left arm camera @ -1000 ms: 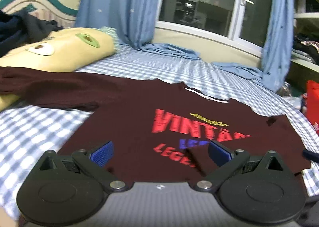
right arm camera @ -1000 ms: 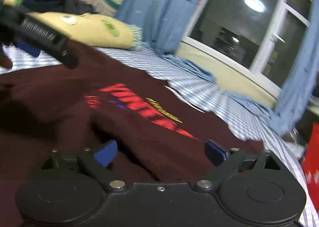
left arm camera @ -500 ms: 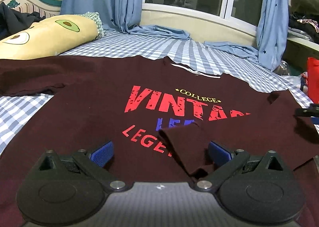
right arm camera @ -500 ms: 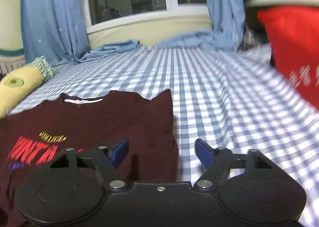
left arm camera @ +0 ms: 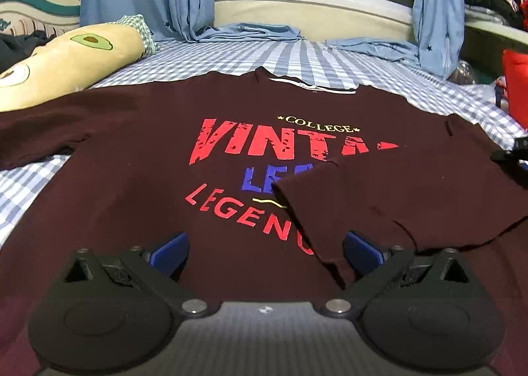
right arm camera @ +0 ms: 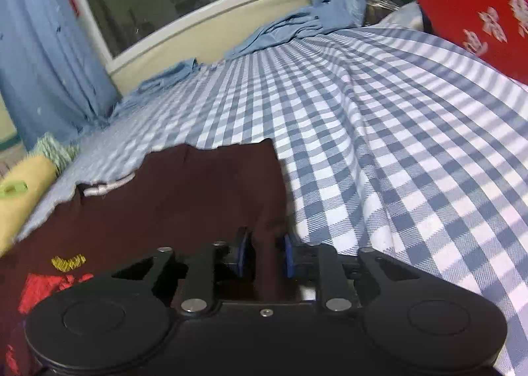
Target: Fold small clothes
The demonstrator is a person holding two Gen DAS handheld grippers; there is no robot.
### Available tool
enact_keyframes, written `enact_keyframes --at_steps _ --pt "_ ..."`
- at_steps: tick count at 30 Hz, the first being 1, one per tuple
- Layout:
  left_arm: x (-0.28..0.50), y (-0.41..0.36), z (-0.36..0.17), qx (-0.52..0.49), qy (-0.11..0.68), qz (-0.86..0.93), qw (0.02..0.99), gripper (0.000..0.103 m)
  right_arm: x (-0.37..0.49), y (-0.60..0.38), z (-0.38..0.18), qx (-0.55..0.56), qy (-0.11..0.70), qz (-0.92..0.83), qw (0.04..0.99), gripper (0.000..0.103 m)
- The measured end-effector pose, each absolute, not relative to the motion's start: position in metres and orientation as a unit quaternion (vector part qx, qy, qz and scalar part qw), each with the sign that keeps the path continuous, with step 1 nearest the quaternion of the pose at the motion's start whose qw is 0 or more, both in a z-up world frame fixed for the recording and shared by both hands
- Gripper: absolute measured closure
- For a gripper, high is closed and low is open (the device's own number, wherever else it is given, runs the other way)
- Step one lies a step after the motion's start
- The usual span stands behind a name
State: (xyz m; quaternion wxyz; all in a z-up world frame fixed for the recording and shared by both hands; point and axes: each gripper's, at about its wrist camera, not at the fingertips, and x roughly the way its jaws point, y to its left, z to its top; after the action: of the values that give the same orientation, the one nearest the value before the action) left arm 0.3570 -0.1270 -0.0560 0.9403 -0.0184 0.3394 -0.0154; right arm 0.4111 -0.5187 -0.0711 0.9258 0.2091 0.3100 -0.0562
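The maroon T-shirt [left arm camera: 138, 178] lies flat on the checked bed [left arm camera: 297, 59]. The left view alone shows its print and the sleeve folded in at 3 o'clock, the left gripper [left arm camera: 264, 250] spread wide. The right view shows the right gripper [right arm camera: 264, 254] just closing around the shirt's edge.

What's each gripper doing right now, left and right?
Left gripper: open, holding nothing, over the maroon T-shirt.
Right gripper: jaws just closing, shirt edge between them; grip cannot be told.

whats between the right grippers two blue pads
In the right wrist view, a raised fold at the maroon t-shirt's edge stands between the right gripper's blue pads, whose jaws have just been closing around it.
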Motion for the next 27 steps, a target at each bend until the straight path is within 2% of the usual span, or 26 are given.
enact_keyframes --at_steps 3,5,9,11,12,14,18,20,22,24,25,27 --pt "0.355 -0.124 -0.058 -0.027 0.335 -0.019 0.942 0.001 0.385 -0.514 -0.058 0.173 0.301 -0.065 0.936 0.046" --pt "0.354 -0.123 -0.058 -0.027 0.333 -0.019 0.942 0.001 0.357 -0.508 -0.048 0.139 0.289 -0.066 0.945 0.042" --pt "0.355 -0.121 -0.059 -0.035 0.332 -0.022 0.942 0.001 0.3 -0.487 -0.039 0.062 0.271 -0.077 0.958 0.017" --pt "0.354 -0.12 -0.059 -0.037 0.331 -0.022 0.943 0.001 0.279 -0.474 -0.041 0.018 0.268 -0.075 0.96 0.012" --pt "0.354 -0.12 -0.059 -0.037 0.331 -0.022 0.943 0.001 0.272 -0.467 -0.046 -0.008 0.27 -0.073 0.96 0.006" --pt "0.353 -0.119 -0.059 -0.039 0.329 -0.024 0.943 0.001 0.269 -0.456 -0.059 -0.056 0.279 -0.065 0.956 0.004" --pt "0.352 -0.117 -0.06 -0.044 0.328 -0.026 0.943 0.001 0.279 -0.434 -0.069 -0.144 0.259 -0.083 0.951 0.016" --pt "0.352 -0.118 -0.059 -0.045 0.328 -0.026 0.943 0.001 0.291 -0.424 -0.071 -0.177 0.253 -0.089 0.947 0.026" --pt "0.352 -0.117 -0.059 -0.046 0.328 -0.026 0.943 0.001 0.301 -0.419 -0.075 -0.187 0.26 -0.094 0.943 0.055" --pt "0.352 -0.118 -0.059 -0.046 0.327 -0.026 0.943 0.001 0.306 -0.417 -0.077 -0.187 0.268 -0.095 0.94 0.072" --pt "0.352 -0.117 -0.059 -0.047 0.327 -0.026 0.943 0.001 0.306 -0.416 -0.079 -0.188 0.269 -0.1 0.939 0.08" --pt "0.352 -0.117 -0.059 -0.047 0.327 -0.026 0.943 0.001 0.301 -0.42 -0.079 -0.175 0.268 -0.102 0.942 0.085"
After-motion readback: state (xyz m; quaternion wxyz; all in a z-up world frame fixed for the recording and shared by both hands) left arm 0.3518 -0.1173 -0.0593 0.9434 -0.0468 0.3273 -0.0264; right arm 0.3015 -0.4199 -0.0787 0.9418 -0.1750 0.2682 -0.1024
